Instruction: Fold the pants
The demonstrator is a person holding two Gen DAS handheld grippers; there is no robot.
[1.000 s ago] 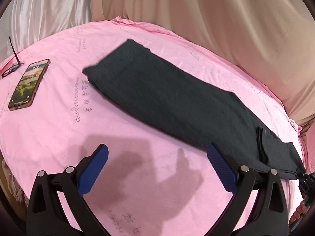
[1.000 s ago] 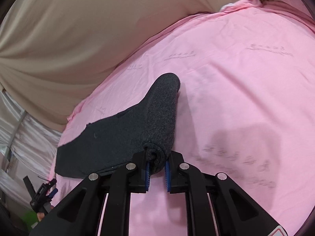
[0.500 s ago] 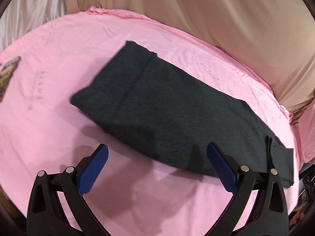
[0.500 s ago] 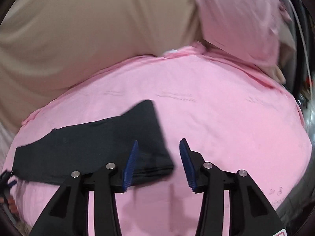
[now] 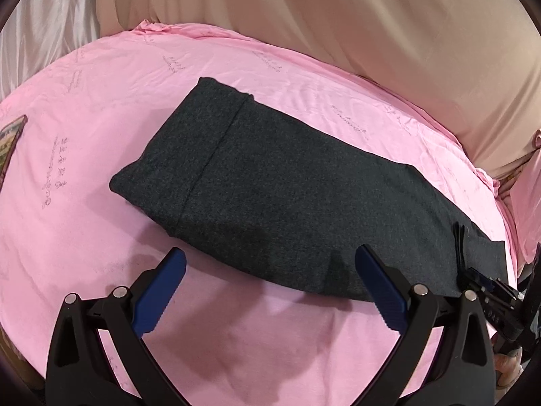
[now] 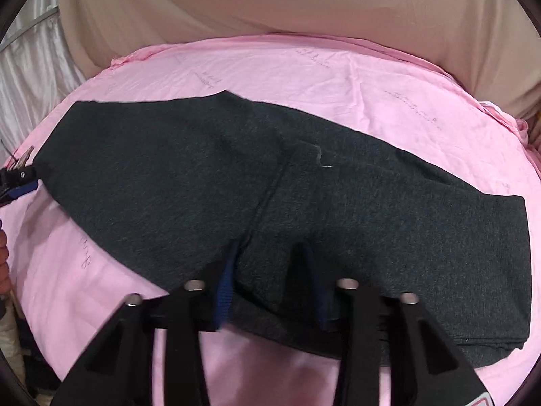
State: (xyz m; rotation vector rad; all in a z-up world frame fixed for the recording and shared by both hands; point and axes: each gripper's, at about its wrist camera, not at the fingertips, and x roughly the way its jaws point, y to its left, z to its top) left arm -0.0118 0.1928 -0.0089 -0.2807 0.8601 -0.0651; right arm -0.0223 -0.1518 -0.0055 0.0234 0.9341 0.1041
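Dark grey pants (image 5: 287,203) spread flat on the pink sheet (image 5: 101,203) of a bed, folded into one long strip.

Seen from the left wrist:
- Long axis on a slant, from the upper left down to the lower right.
- Upper-left end broad, with a stitched band across it.
- Lower-right end narrower, reaching almost to the sheet's edge.
- Only here: the corner of a phone (image 5: 12,138) at the far left of the sheet, well apart from the pants.
- Also only here: the left tongs (image 5: 270,252) up close, spread wide with nothing between the blue pads (image 5: 159,291), poised over bare sheet just beside the near long edge of the pants.

Seen from the right wrist:
- The same strip running almost straight across, left to right, filling most of the width.
- A layer edge crossing it near the middle, not to be made out from the other side.
- Right tongs (image 6: 267,250) blurred, over the near edge of the pants.
- Jaws just closing, yet a gap left, with pants cloth lying between them.
- No clear press of the pads on the cloth.
- Left tongs only a dark sliver with a blue pad at the far left.

Beyond the bed in both views, beige drapery (image 5: 372,34); pale silvery curtain (image 5: 44,34) at the left.
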